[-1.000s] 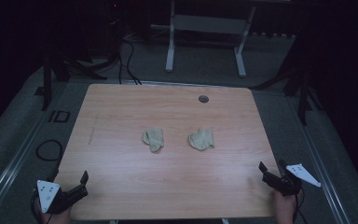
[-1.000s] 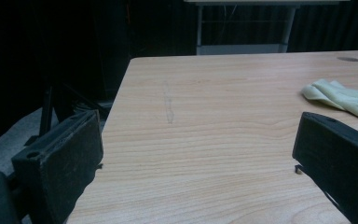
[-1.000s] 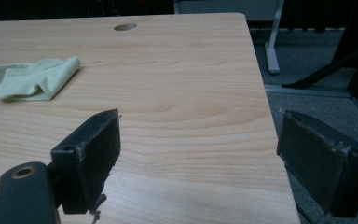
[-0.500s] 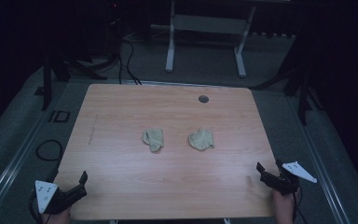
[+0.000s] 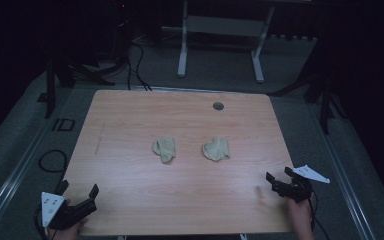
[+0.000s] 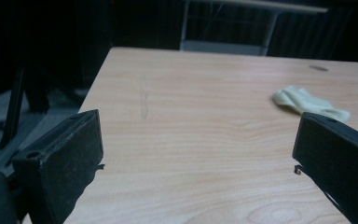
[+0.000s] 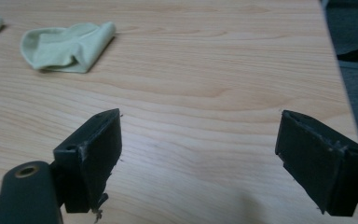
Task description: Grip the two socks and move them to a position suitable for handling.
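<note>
The left hand-held gripper (image 5: 78, 190) hovers at the near left corner of the wooden surface (image 5: 130, 120), jaws spread wide and empty. The right hand-held gripper (image 5: 279, 178) sits at the surface's near right edge, likewise wide open, holding nothing. Two crumpled pale cloths (image 5: 164, 149) (image 5: 216, 149) lie side by side, apart, at the surface's middle.

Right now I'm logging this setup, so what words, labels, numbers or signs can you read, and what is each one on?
"ID": a dark mark on the grey floor left of the table; it looks like these letters, but it is blurred.
No text shows on the table, the two cloths, or either gripper.
</note>
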Demonstrator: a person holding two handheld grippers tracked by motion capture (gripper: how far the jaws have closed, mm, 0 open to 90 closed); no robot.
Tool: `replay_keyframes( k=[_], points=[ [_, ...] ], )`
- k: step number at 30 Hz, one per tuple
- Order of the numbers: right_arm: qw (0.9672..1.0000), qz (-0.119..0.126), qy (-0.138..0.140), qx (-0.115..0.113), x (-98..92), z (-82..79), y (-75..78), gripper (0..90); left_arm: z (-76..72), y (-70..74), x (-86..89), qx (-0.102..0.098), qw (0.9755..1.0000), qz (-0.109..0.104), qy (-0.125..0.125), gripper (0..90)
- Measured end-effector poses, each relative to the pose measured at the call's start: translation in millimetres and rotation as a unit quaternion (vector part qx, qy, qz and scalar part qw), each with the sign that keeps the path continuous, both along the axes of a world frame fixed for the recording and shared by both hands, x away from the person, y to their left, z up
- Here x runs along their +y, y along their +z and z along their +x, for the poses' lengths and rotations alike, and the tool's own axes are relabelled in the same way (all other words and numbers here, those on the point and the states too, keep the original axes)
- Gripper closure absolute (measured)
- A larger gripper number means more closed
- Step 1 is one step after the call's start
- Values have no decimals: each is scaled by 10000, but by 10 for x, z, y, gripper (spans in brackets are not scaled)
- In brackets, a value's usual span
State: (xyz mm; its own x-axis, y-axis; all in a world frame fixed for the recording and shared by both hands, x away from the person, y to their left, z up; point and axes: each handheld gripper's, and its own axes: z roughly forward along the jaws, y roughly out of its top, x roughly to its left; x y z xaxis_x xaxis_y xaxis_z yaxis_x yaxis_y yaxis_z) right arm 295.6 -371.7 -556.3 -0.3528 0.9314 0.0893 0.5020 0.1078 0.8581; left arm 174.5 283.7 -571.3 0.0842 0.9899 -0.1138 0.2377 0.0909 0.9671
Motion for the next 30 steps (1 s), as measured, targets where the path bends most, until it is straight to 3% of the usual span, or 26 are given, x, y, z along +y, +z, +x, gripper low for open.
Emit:
replay_keyframes(
  k=[1, 5, 9, 12, 16, 19, 30],
  points=[
    [10000, 9, 37, 5, 13, 15, 9, 147, 0, 0, 0, 0, 10000, 0, 0, 18],
    [9998, 105, 176, 69, 75, 76, 71, 143, 16, -8, -25, 302, 9995, 79, -41, 18],
    [9992, 83, 372, 93, 167, 146, 152, 132, 19, -15, -29, 373, 9992, -85, -143, 18],
    [9989, 83, 462, 31, 238, 194, 221, 131, 31, -24, -31, 434, 9989, -31, -158, 18],
    [9992, 44, 399, 47, 317, 261, 277, 131, 40, -32, -23, 468, 9988, -66, -161, 18],
    [9981, 151, 581, 141, 400, 358, 324, 133, 52, -29, -23, 478, 9986, -133, -207, 18],
    [9951, -30, 971, 162, 793, 593, 452, 134, 81, -27, -80, 545, 9979, -62, -354, 18]
  ],
)
